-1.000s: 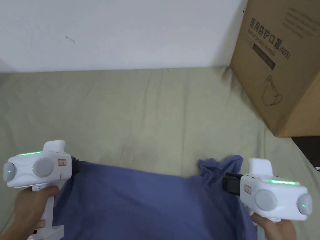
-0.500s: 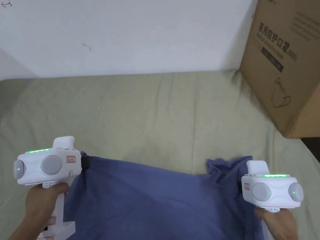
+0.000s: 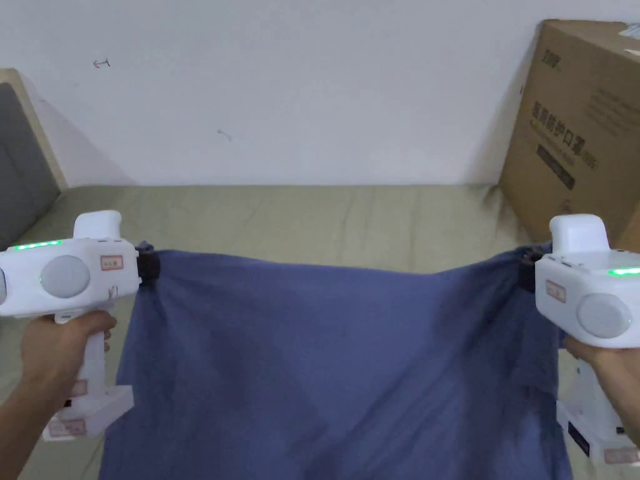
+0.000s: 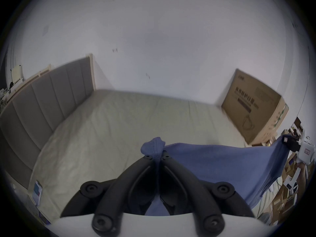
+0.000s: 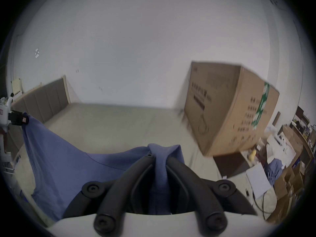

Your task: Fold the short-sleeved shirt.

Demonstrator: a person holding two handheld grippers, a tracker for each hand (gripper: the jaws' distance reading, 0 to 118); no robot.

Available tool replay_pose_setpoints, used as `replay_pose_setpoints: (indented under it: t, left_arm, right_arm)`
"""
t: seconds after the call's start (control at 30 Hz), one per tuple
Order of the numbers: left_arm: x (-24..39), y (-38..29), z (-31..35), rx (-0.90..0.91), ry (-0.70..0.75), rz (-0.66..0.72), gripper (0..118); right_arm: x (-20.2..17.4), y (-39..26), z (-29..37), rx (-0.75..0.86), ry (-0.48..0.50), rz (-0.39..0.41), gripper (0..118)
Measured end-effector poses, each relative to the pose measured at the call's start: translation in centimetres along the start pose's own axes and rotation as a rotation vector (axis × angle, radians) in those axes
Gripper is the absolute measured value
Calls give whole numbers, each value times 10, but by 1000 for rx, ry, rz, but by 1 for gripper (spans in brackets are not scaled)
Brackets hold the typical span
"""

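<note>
Wall (image 3: 312, 94): white, behind the bed.
Bed (image 3: 325, 219): pale green sheet, creased, under the raised shirt.
Cardboard box (image 3: 581, 131): brown, standing on the bed's far right corner against the wall.
Headboard (image 4: 42, 100): grey padded panels, along the bed's left side.
Short-sleeved shirt (image 3: 337, 369): blue, held up above the bed, stretched wide between both hand-held grippers, top edge sagging slightly mid-span, body hanging down toward the person.
Left hand-held gripper (image 4: 158, 157): jaws clamped together on a bunched corner of the shirt.
Right hand-held gripper (image 5: 158, 157): jaws pressed onto a thicker fold of the shirt's other upper corner.
</note>
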State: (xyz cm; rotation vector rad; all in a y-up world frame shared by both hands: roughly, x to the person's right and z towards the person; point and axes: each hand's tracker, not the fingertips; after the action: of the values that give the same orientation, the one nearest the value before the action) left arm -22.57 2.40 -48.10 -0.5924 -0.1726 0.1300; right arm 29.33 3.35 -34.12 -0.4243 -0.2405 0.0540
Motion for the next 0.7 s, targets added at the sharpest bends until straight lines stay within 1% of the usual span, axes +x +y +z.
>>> replay_pose_setpoints:
  t: [0.03,0.17,0.23,0.3,0.43,0.5,0.53,0.57,0.6,0.7]
  left_arm:
    - [0,11,9,27,1,-2,2]
    - [0,65,46,136,44,-52,2]
    - [2,91,61,194,70,-75,2]
    - [4,114,74,249,85,-82,2]
    - [6,152,94,367,112,-77,2]
    - [6,168,100,390,110,-71,2]
    - [6,174,101,401,110,-62,2]
    - [5,180,101,405,106,-59,2]
    - [5,185,100,418,106,-54,2]
    - [5,192,89,441,113,-48,2]
  right_arm:
    - [-3,16,7,31,5,-3,1]
    - [6,71,3,152,38,-26,1]
    - [-2,96,14,208,53,-26,1]
    - [-3,120,15,260,58,-24,1]
    - [-8,161,30,360,77,-62,1]
    - [-8,183,34,400,73,-55,1]
    - [-9,160,33,408,72,-48,1]
    - [-9,156,32,425,70,-46,1]
    - [4,185,9,435,71,-52,1]
    - [8,179,-1,459,91,-57,1]
